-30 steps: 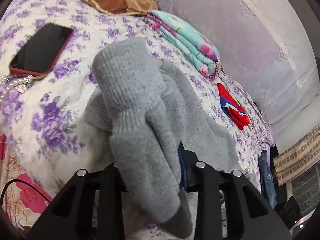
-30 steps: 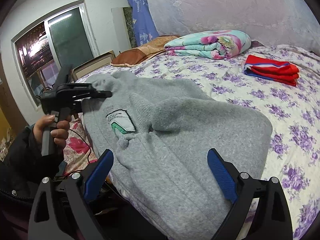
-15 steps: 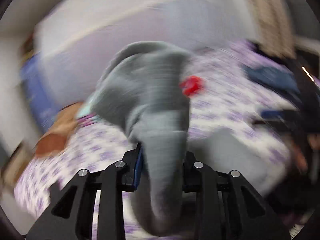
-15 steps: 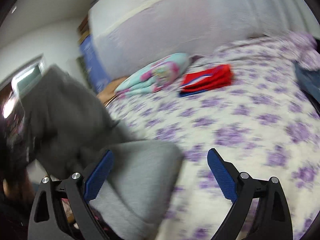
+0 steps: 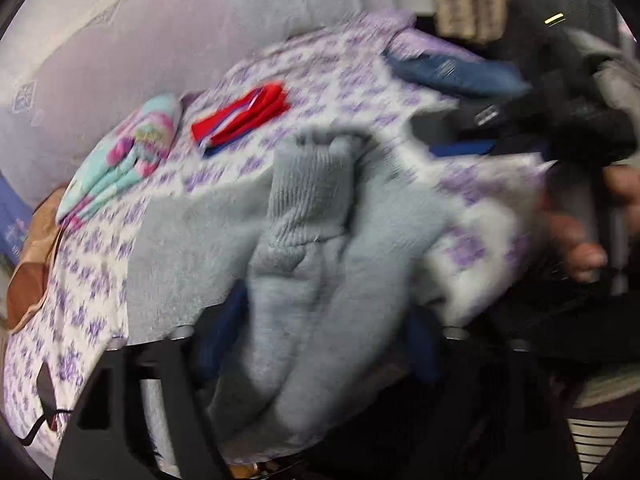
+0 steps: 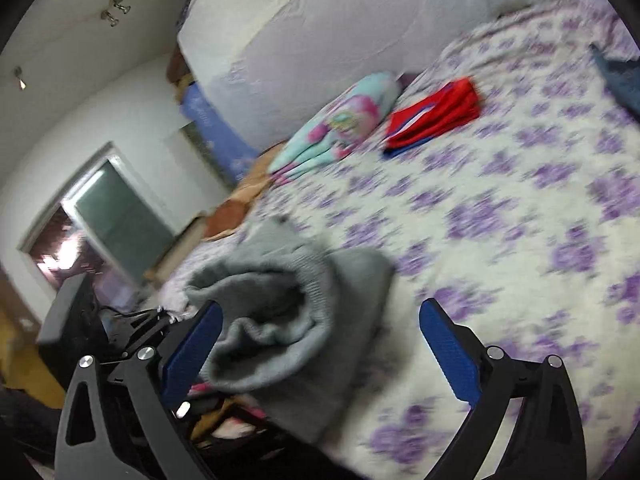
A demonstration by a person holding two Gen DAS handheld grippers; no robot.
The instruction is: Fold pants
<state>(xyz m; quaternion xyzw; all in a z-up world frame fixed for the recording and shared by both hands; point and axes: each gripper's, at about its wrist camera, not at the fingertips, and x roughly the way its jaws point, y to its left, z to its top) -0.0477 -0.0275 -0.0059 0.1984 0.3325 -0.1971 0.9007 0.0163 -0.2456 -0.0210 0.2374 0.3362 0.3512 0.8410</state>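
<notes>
Left claw [image 5: 316,344] grips the grey fleece pants [image 5: 304,248]; ribbed cuff points toward 12 o'clock, long axis 6–12. Right claw [image 6: 320,344] is open. Motion blur obscures detail.

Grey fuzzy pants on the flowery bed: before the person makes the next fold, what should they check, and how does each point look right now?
1. Left hand-held gripper has hold of the grey fleece pants: cannot tell; cloth lies between the fingers, but the picture is blurred.
2. Right hand-held gripper is free to grab: ok; it is open, with nothing pinched.
3. Ribbed cuff is within the right gripper's reach: ok; it lies just ahead of its fingers.
4. Pants lie flat: not ok; they are bunched and rumpled.
5. Bare purple-flowered bedsheet is available for folding: ok.
6. Folded red cloth is out of the way: ok; it lies apart, further up the bed.
</notes>
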